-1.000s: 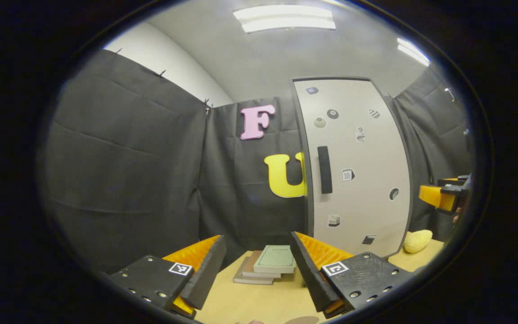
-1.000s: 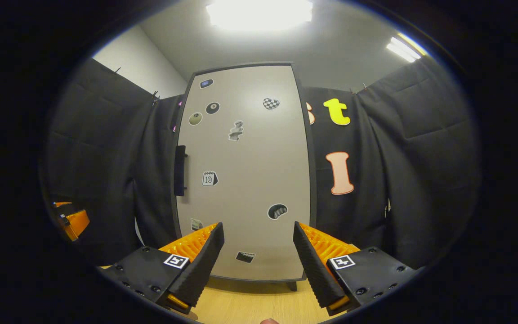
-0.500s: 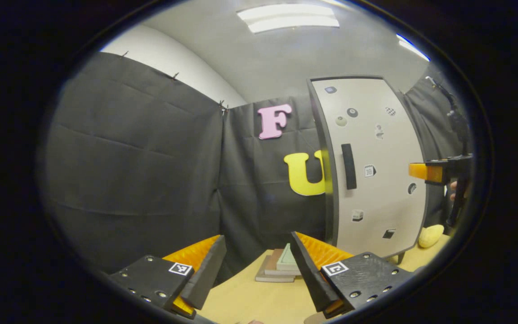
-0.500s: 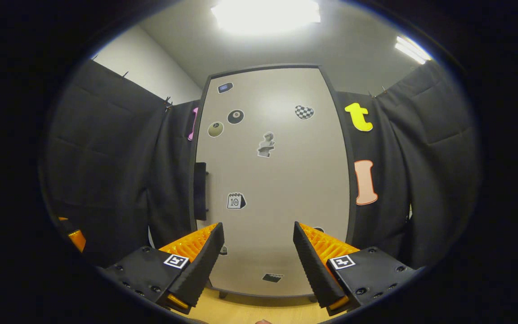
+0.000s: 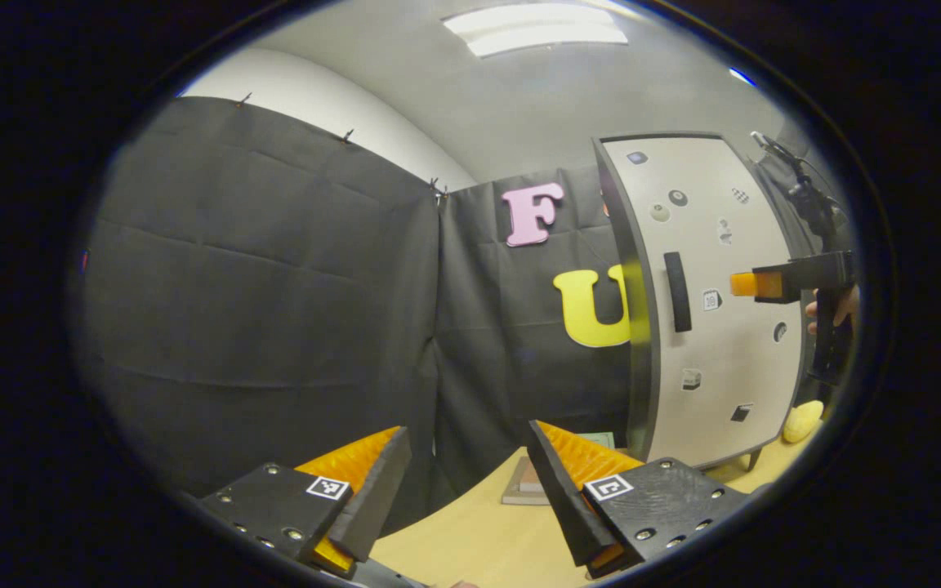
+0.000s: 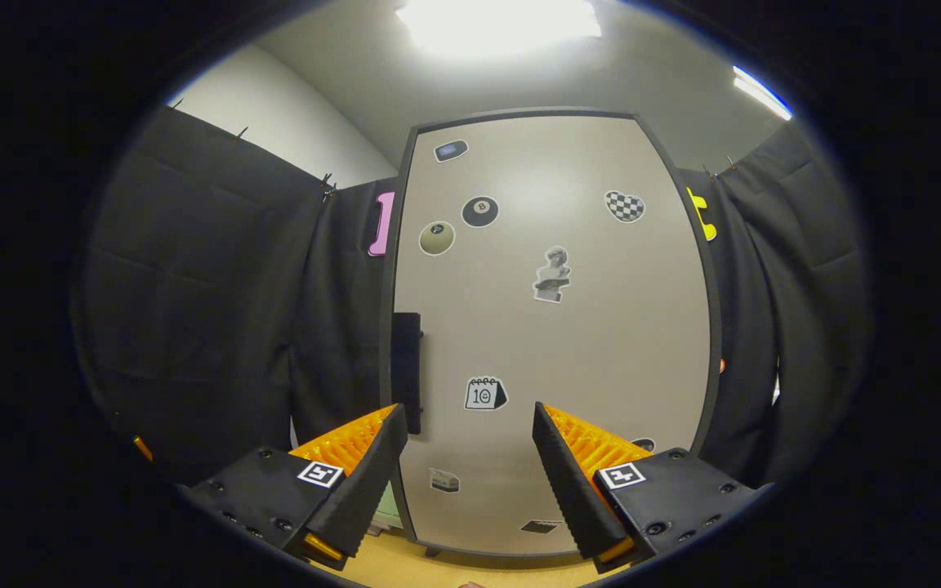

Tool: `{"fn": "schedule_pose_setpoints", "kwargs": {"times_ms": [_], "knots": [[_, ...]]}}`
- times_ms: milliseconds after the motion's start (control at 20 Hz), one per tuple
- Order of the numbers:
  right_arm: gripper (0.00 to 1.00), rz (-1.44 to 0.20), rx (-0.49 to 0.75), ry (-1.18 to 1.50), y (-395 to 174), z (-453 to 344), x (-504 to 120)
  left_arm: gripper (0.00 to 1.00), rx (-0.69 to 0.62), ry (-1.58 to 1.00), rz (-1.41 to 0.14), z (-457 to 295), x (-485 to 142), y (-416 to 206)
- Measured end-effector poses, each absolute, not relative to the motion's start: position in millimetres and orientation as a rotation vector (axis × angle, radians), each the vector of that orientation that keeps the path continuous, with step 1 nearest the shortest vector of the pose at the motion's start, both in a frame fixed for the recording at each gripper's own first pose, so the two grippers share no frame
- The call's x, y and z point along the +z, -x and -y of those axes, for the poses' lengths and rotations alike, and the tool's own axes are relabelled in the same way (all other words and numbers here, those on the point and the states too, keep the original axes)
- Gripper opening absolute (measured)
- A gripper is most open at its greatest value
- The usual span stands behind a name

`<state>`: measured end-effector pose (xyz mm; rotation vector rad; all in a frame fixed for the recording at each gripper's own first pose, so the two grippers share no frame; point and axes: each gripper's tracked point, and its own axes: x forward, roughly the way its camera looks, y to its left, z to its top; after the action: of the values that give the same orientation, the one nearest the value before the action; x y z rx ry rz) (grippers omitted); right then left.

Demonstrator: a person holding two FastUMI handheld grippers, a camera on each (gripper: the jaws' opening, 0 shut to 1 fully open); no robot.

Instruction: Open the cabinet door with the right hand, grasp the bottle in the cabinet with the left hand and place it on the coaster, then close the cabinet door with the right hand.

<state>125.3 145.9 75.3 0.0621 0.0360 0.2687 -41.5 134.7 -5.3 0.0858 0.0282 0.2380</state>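
**Right gripper lines up on the door handle**

The right gripper (image 6: 466, 457), jaws wide and empty, faces the shut cabinet door (image 6: 552, 327) near its handle (image 6: 407, 371). The left gripper (image 5: 464, 474), likewise open and empty, waits left. The bottle is presumably behind the door.

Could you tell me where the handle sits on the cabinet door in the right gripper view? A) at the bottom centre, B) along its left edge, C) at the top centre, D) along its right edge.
B: the dark handle runs vertically along the left edge of the closed cabinet door.
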Motion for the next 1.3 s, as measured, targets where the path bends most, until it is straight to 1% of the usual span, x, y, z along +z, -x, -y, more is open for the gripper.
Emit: {"fn": "schedule_pose_setpoints", "kwargs": {"times_ms": [250, 450, 500, 550, 650, 700, 750, 800, 1050, 1150, 1200, 1250, 1300], "knots": [[0.97, -0.048, 0.315, -0.063, -142, -180, 82, 0.89, 0.282, -0.087, -0.041, -157, -11, 50], [0.97, -0.062, 0.326, -0.044, -156, -201, 84, 0.89, 0.322, -0.089, -0.056, -176, -17, 55], [0.97, -0.070, 0.320, -0.042, -160, -204, 82, 0.89, 0.335, -0.092, -0.061, -182, -19, 58], [0.97, -0.079, 0.314, -0.037, -165, -206, 80, 0.86, 0.346, -0.092, -0.064, -189, -19, 61], [0.98, -0.094, 0.297, -0.028, -174, -210, 77, 0.89, 0.365, -0.091, -0.069, -199, -21, 65], [0.98, -0.103, 0.289, -0.026, -180, -211, 74, 0.87, 0.373, -0.092, -0.072, -202, -22, 68], [0.98, -0.116, 0.278, -0.027, -185, -212, 72, 0.89, 0.380, -0.095, -0.076, -208, -22, 69], [0.98, -0.129, 0.267, -0.029, -189, -213, 70, 0.87, 0.387, -0.098, -0.077, -212, -22, 69], [0.97, -0.165, 0.240, -0.026, -210, -223, 64, 0.87, 0.401, -0.120, -0.080, -225, -23, 73], [0.93, -0.186, 0.232, -0.024, -216, -227, 60, 0.87, 0.400, -0.129, -0.084, -229, -24, 75], [0.81, -0.194, 0.222, -0.022, -218, -228, 59, 0.87, 0.400, -0.131, -0.082, -230, -23, 76], [0.76, -0.197, 0.217, -0.024, -219, -230, 58, 0.89, 0.400, -0.130, -0.080, -231, -25, 77], [0.64, -0.206, 0.217, -0.025, -221, -232, 57, 0.89, 0.399, -0.129, -0.082, -233, -26, 76]]}}
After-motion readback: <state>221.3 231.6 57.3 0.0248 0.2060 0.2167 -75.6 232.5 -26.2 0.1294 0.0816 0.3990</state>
